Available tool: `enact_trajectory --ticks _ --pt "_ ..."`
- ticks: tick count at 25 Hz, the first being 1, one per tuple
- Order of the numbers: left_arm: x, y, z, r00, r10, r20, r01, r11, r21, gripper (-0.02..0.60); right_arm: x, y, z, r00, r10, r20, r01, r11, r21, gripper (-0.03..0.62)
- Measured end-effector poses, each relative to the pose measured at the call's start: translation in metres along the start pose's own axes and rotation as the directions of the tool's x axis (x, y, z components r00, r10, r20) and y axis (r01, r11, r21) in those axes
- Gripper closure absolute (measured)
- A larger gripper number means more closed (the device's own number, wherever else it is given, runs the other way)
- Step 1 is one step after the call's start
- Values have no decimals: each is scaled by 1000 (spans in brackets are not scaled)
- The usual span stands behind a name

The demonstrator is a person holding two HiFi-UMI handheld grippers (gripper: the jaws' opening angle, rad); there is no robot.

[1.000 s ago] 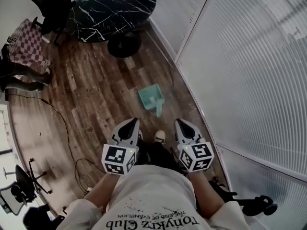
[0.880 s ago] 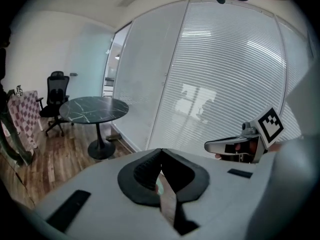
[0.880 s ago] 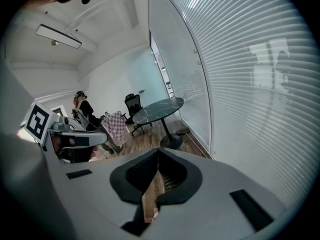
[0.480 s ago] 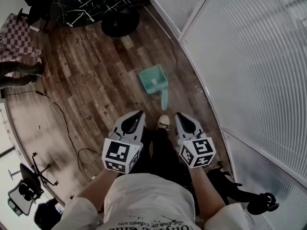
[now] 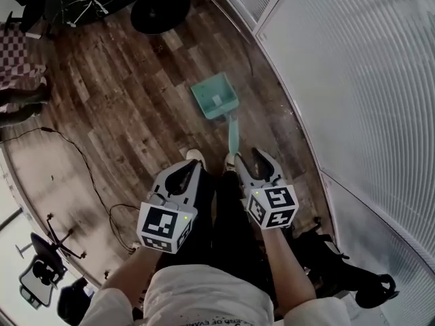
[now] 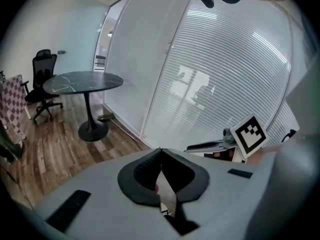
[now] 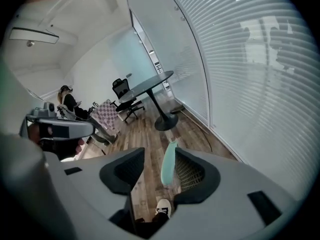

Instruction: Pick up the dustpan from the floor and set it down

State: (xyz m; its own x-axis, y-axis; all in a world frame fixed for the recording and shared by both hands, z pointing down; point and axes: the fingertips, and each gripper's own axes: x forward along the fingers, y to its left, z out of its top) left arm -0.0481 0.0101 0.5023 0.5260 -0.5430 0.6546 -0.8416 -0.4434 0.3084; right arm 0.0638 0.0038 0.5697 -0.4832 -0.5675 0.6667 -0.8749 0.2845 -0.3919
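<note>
A teal dustpan [image 5: 214,95] lies flat on the wood floor, and its handle [image 5: 233,136] points back toward me. My right gripper [image 5: 254,157] hovers just above and to the right of the handle's near end. In the right gripper view its jaws [image 7: 160,149] are opening. The teal handle [image 7: 168,165] shows in the gap close to the right pad, and neither pad presses on it. My left gripper [image 5: 192,166] hangs to the left of the handle over my shoe. Its tips [image 6: 160,151] meet with nothing between them.
A glass wall with blinds [image 5: 353,80] runs along the right, close to the dustpan. A black marble table on a round base [image 5: 151,9] stands at the back. A cable [image 5: 81,168] crosses the floor at left, near an office chair [image 5: 41,257]. My shoes [image 5: 231,160] stand under the grippers.
Both grippers have sunk toward the floor and forward. The dustpan now sits closer in the view, and the right gripper has arrived at the handle's near end.
</note>
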Motion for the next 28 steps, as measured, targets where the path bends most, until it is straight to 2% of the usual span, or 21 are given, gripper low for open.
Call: enact_trajectory --ticks 5,11,20,28 --pt "13 4 -15 1000 -2 -22 2 1000 -19 558 35 -21 -25 998 -24 -60 25 999 32 353" --pt "18 15 -28 999 3 -37 -4 999 -35 558 75 -28 -45 993 -49 -107 57 996 73 310" --pt "25 34 -41 998 22 -53 -25 998 -64 558 108 -31 -58 985 -66 -160 78 995 70 293" --pt "25 46 -46 998 33 -59 -39 995 -94 558 127 -35 -65 979 -74 -192 97 989 109 293"
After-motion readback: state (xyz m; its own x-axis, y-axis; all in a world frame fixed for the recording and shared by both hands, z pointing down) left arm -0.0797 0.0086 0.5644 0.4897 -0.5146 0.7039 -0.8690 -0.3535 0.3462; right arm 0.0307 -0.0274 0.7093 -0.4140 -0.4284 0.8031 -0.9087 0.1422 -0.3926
